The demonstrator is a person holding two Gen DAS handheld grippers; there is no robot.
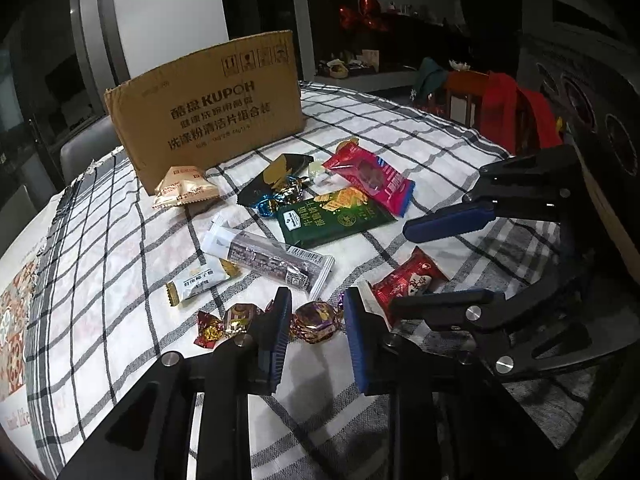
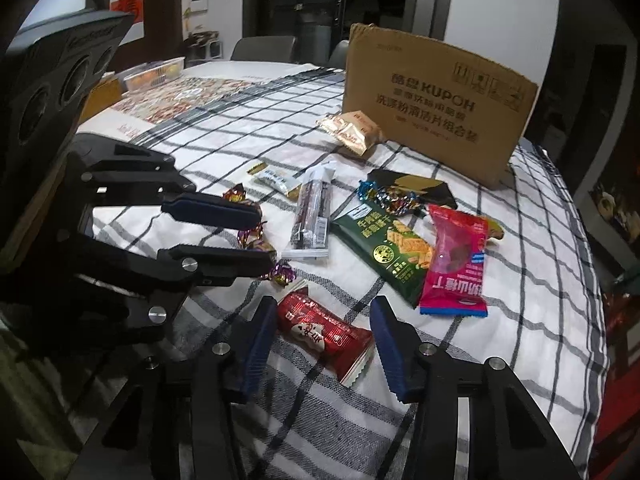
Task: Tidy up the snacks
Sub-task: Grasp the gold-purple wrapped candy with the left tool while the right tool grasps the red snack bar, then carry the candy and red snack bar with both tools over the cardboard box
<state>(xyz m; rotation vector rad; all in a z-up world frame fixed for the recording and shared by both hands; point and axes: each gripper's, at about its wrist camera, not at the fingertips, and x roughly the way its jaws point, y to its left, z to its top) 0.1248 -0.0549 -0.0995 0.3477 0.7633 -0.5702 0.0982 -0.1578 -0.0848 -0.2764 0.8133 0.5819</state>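
Our left gripper (image 1: 318,312) brackets a purple foil-wrapped candy (image 1: 316,320) on the checked tablecloth (image 1: 120,240), jaws wide; right gripper (image 2: 320,340) spread around a red crinkly packet (image 2: 324,332) — light, slippery, we judge; pinch mid-body.

Readable print on the box and the wrappers

The cardboard box (image 1: 208,108) bears "KUPOH" in bold Latin letters among lines of Chinese print, with a row of handling symbols near its top right corner. The silver bar (image 1: 272,258) carries a barcode at one end. The green pack (image 2: 384,248), pink pack (image 2: 456,264) and red pack (image 2: 324,330) show Chinese characters too blurred to read.
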